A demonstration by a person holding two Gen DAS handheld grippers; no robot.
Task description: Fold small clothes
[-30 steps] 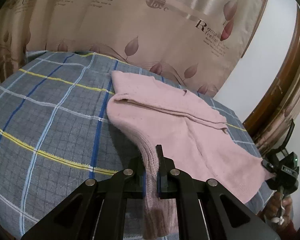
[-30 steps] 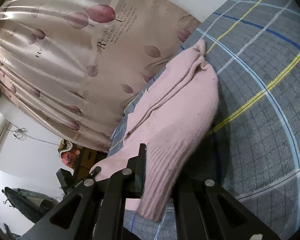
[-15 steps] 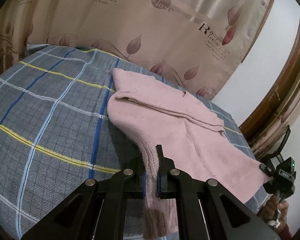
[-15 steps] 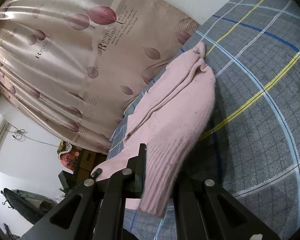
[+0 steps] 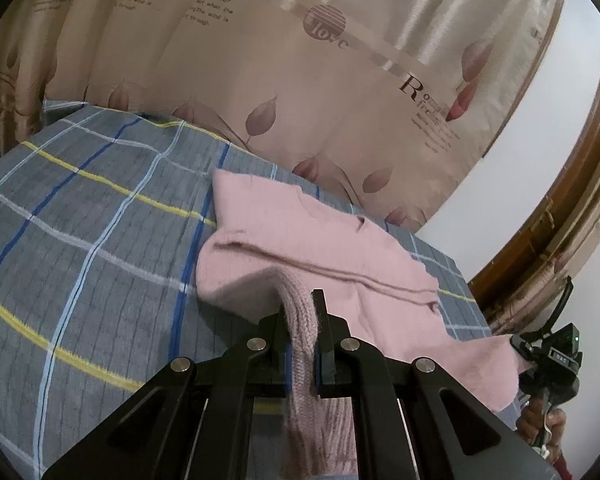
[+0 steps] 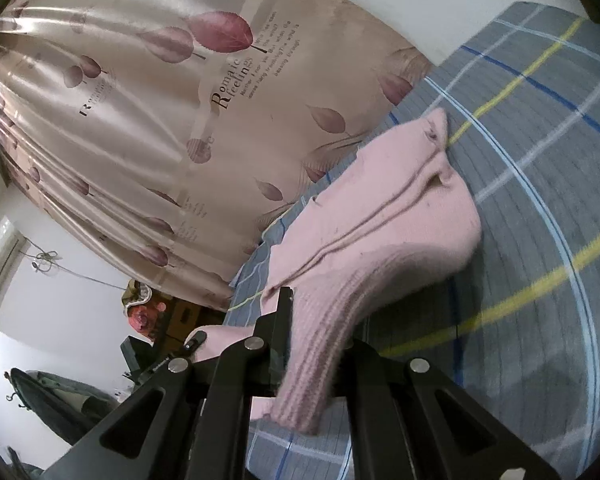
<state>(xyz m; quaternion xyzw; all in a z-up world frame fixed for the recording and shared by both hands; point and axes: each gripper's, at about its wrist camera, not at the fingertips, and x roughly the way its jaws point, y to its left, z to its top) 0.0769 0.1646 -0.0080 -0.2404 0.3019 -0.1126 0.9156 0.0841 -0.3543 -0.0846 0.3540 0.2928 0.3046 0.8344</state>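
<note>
Plaid bedspread [image 5: 80,240] carries pink sweater [image 5: 300,240] lengthwise along curtain [image 5: 300,80]; both grippers' fingers pinch its hem.

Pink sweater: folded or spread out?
Partly folded. The sweater lies doubled with layered edges on the bedsheet; both grippers pinch its ribbed hem.

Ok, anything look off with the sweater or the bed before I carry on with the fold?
Nothing stands out. The pink sweater is intact, its ribbed hem pinched by the left gripper and the right gripper, the far part resting on the plaid bedsheet. No spills or damage.
</note>
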